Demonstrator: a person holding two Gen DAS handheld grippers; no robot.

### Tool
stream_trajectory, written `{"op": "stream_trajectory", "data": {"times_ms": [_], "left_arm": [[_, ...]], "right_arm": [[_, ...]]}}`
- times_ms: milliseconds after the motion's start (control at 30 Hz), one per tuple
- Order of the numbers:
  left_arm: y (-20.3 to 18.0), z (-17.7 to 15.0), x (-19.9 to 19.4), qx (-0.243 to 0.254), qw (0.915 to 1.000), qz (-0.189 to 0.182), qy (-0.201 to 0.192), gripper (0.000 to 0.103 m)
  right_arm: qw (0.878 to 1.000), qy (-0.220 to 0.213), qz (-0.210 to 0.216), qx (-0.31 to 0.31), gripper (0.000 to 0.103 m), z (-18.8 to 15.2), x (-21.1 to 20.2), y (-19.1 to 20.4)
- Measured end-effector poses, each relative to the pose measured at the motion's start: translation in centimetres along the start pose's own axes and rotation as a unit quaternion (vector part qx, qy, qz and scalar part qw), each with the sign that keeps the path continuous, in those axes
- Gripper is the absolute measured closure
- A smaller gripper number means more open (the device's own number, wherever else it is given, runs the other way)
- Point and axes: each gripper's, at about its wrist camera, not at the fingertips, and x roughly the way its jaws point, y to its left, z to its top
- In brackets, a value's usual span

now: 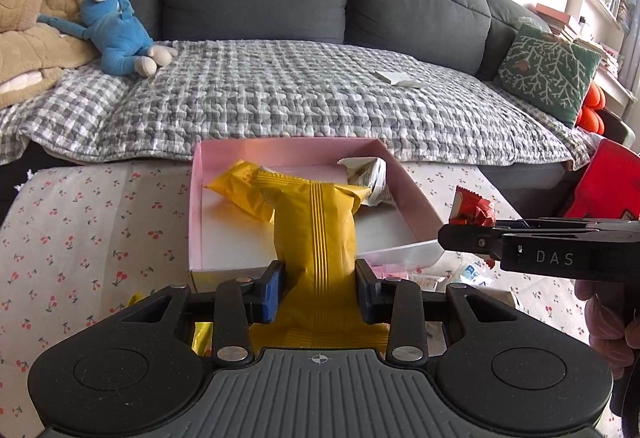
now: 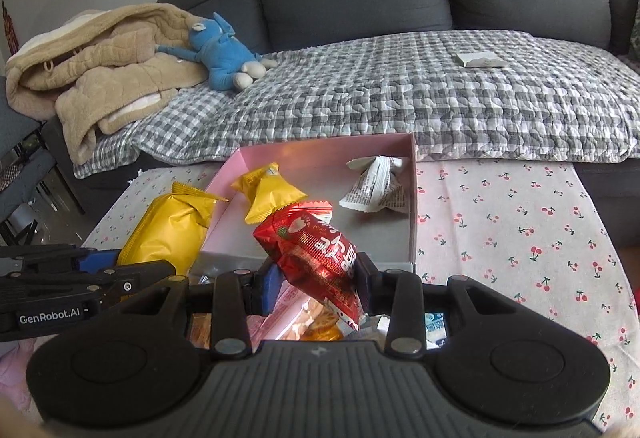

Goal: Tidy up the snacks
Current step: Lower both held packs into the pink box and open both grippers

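Note:
My left gripper (image 1: 318, 288) is shut on a large yellow snack bag (image 1: 316, 234), held up in front of the pink box (image 1: 196, 206). The same bag (image 2: 168, 226) and the left gripper (image 2: 100, 266) appear at the left of the right wrist view. My right gripper (image 2: 316, 284) is shut on a red snack packet (image 2: 316, 246), lifted just before the pink box (image 2: 412, 198). In the left wrist view that red packet (image 1: 474, 208) pokes out past the right gripper (image 1: 460, 238). Inside the box lie a small yellow packet (image 2: 266, 192) and a white printed packet (image 2: 376, 188).
Several more snack packets (image 2: 316, 322) lie on the cherry-print tablecloth (image 2: 520, 238) below the grippers. Behind the table is a grey sofa with a checked quilt (image 1: 320, 90), a blue plush toy (image 1: 120, 34), a beige blanket (image 2: 100, 62) and a green cushion (image 1: 548, 66). A red box (image 1: 604, 182) is at the right.

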Motion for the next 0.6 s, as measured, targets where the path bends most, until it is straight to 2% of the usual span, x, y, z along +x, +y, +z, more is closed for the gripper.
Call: {"op": "stream_trajectory", "data": {"times_ms": [200, 333, 600], "left_arm": [[-1.1, 2.8, 4.3, 0.000, 0.9997, -0.018, 0.018, 0.068], [-1.7, 4.1, 8.0, -0.003, 0.9994, -0.009, 0.034, 0.068], [-1.9, 5.5, 12.6, -0.009, 0.9989, 0.015, 0.044, 0.068]], "right_arm": [[0.999, 0.003, 0.018, 0.050, 0.068, 0.9, 1.9, -2.0], [0.997, 0.007, 0.028, 0.072, 0.068, 1.0, 3.1, -2.9], [0.997, 0.010, 0.015, 0.081, 0.068, 1.0, 4.2, -4.3]]}}
